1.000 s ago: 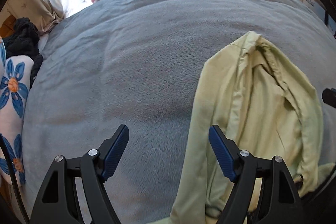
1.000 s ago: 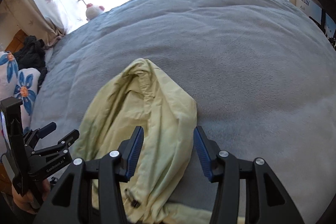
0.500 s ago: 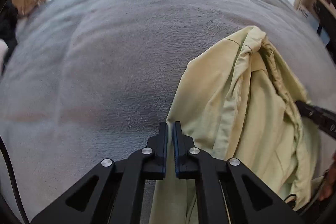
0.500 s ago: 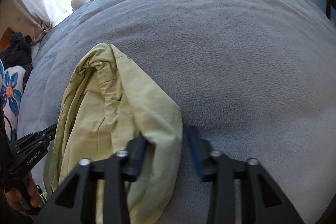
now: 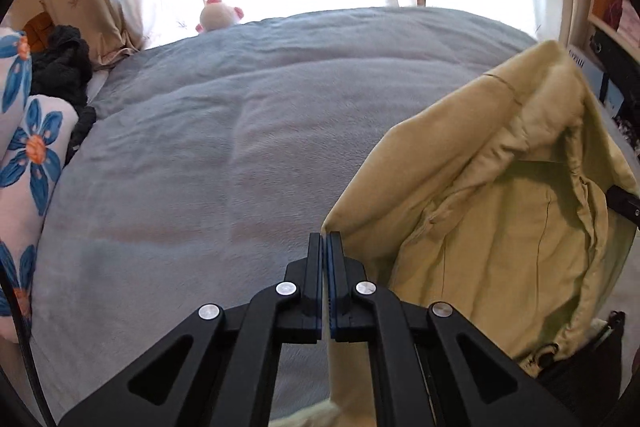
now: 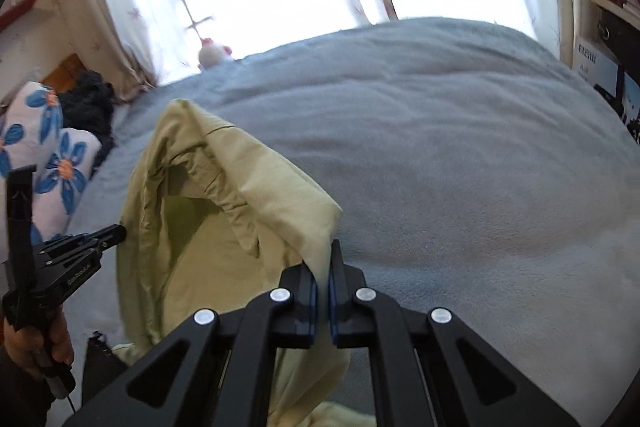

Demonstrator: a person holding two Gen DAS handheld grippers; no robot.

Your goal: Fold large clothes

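Pale green garment (image 5: 496,211), long axis toward the window, its near corners pinched by both closed tools (image 5: 325,247) (image 6: 325,269).

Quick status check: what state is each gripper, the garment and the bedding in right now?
Left gripper: shut on the garment's edge.
Right gripper: shut on the opposite edge.
Yellow-green garment: held between both grippers, crumpled, unfolded.
Grey blanket: spread over the bed, lightly wrinkled.
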